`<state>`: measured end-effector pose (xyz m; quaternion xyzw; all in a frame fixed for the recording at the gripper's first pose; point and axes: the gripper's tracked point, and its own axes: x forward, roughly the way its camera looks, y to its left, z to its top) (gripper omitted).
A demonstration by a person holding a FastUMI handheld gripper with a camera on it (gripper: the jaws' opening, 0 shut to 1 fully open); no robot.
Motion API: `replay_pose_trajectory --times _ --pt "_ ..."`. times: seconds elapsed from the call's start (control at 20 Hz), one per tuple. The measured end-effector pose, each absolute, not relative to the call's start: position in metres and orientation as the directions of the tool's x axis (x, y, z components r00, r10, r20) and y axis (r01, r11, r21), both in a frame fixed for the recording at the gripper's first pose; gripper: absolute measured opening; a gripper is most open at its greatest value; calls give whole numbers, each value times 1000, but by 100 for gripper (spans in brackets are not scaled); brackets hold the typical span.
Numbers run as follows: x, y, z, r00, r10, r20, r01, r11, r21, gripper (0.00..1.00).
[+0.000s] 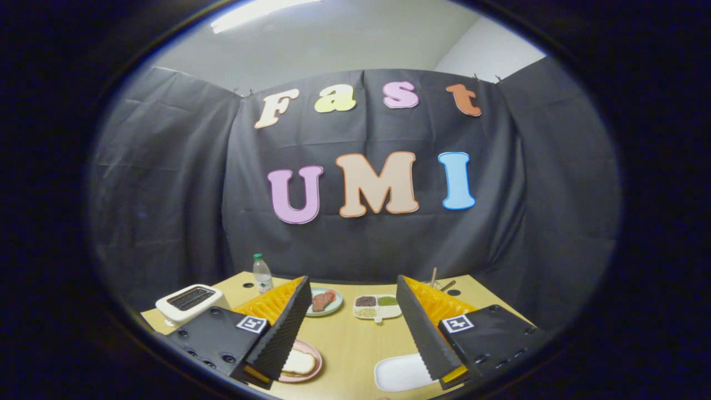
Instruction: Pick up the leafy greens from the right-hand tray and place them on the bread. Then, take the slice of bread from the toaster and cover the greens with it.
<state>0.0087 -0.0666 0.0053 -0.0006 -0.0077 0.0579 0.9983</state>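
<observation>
Hovering above the counter (350, 344) with fingers spread wide and empty, the hand-held gripper (355, 325) faces a white tray (400, 373) just beside its right finger, no greens discernible there, while the bread (299, 363) lies on a pink plate (316, 355) by its left finger.

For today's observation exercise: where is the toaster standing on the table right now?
In the gripper view, the white toaster stands near the table's far corner, beyond the left finger of the open tongs, with the water bottle just behind it.

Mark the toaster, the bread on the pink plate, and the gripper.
toaster (191, 300): gripper view, top face by the slots.
bread (299, 363): gripper view, slice's middle.
gripper (355, 325): gripper view, open, midway between fingertips.
</observation>
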Motion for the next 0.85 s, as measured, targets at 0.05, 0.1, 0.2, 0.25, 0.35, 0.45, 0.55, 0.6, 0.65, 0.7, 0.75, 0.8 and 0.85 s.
replay_pose_trajectory --times 0.05,0.1,0.2,0.25,0.35,0.45,0.55,0.6,0.65,0.7,0.75,0.8,0.85 --pt "7 -71 6 994 106 19 -107 994 1 98" --pt "6 -77 7 995 99 24 -99 995 5 98" --pt "5 -87 7 996 90 28 -90 996 16 98" --pt "4 -93 5 996 86 22 -86 996 22 98" --pt "6 -103 3 997 80 15 -81 996 34 98" --pt "9 -111 3 997 81 14 -81 996 39 98" --pt "14 -121 4 996 85 15 -85 996 40 98" --pt "15 -125 3 996 89 15 -90 995 43 98" --pt "17 -129 3 996 91 15 -92 995 46 98" --pt "19 -134 3 995 95 14 -96 994 49 98" --pt "20 -138 4 995 101 14 -101 993 54 98" --pt "22 -143 4 994 106 16 -107 993 59 98" --pt "24 -148 6 994 110 20 -111 992 63 98"
